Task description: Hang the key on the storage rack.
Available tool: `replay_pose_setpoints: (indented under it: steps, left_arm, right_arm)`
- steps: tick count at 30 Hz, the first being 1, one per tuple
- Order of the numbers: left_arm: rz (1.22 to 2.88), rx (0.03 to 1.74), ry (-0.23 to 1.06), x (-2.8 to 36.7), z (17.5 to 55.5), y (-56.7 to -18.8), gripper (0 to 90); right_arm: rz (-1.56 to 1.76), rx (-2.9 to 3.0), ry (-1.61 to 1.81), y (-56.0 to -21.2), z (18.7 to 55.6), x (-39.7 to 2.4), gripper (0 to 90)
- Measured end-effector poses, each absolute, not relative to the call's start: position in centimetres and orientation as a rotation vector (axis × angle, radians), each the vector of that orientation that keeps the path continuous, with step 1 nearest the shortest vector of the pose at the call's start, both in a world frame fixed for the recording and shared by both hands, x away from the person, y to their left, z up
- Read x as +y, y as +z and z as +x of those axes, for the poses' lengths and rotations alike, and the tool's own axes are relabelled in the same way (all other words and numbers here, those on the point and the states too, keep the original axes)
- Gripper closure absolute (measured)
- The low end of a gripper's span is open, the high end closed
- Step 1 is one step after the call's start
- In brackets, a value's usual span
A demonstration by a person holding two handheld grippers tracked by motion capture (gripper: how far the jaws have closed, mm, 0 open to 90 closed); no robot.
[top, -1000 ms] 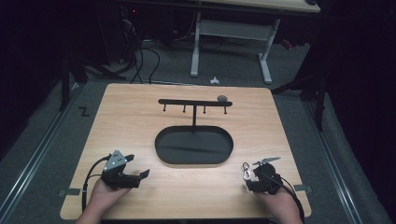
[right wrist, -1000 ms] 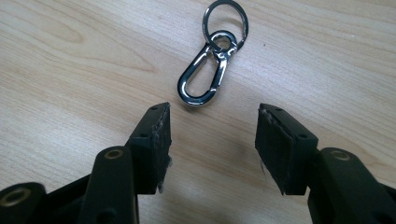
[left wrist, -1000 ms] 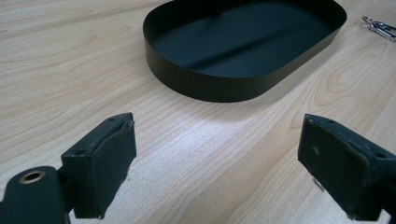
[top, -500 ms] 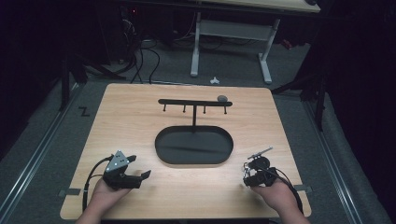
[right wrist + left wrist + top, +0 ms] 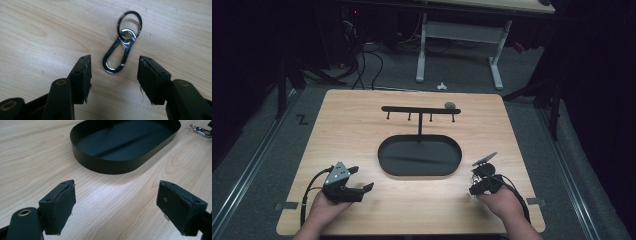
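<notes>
At the near left of the pale wooden table [image 5: 362, 125], the left gripper [image 5: 357, 182] is held low with its jaws spread wide and nothing between them. Ahead of it, at the table's middle, a shallow black oval metal tray [image 5: 387, 150] is seen, and behind the tray a black hook rack on a thin post [image 5: 419, 111]. At the near right, the right gripper [image 5: 113, 75] is held released, jaws apart, with a dark metal carabiner clip joined to a black key ring [image 5: 122, 47] lying flat on the wood just beyond the gap, untouched.
</notes>
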State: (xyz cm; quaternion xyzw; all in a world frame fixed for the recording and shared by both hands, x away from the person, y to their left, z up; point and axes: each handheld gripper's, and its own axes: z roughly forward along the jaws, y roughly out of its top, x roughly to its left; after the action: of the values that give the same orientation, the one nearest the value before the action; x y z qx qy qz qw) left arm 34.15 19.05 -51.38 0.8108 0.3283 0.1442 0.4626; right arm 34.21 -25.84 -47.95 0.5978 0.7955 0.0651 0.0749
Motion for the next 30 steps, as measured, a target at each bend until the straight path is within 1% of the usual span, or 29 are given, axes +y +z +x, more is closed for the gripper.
replay_pose_setpoints:
  steps: [6,11,12,13,16,25,30]
  left_arm:
    - [1.997,0.796,0.365,19.1,34.1,-51.3,16.3]
    - [2.010,0.786,0.358,18.9,34.1,-51.4,16.3]
    - [2.010,0.786,0.358,18.9,34.1,-51.4,16.3]
    - [2.015,0.782,0.356,18.8,34.1,-51.5,16.3]
    - [2.014,0.782,0.355,18.8,34.1,-51.4,16.3]
    - [2.021,0.780,0.353,18.8,34.1,-51.5,16.4]
    - [2.017,0.779,0.355,18.8,34.1,-51.4,16.6]
  right_arm:
    - [1.777,2.384,0.144,-48.1,35.1,-25.2,48.4]
    - [1.816,2.366,0.135,-48.3,35.9,-25.4,52.5]
    - [1.816,2.366,0.135,-48.3,35.9,-25.4,52.5]
    - [1.819,2.370,0.130,-48.3,35.9,-25.5,54.8]
    - [1.825,2.388,0.126,-48.5,35.9,-25.6,57.9]
    - [1.852,2.385,0.157,-48.1,35.7,-26.4,59.6]
    - [1.867,2.381,0.166,-48.0,35.6,-26.8,64.3]
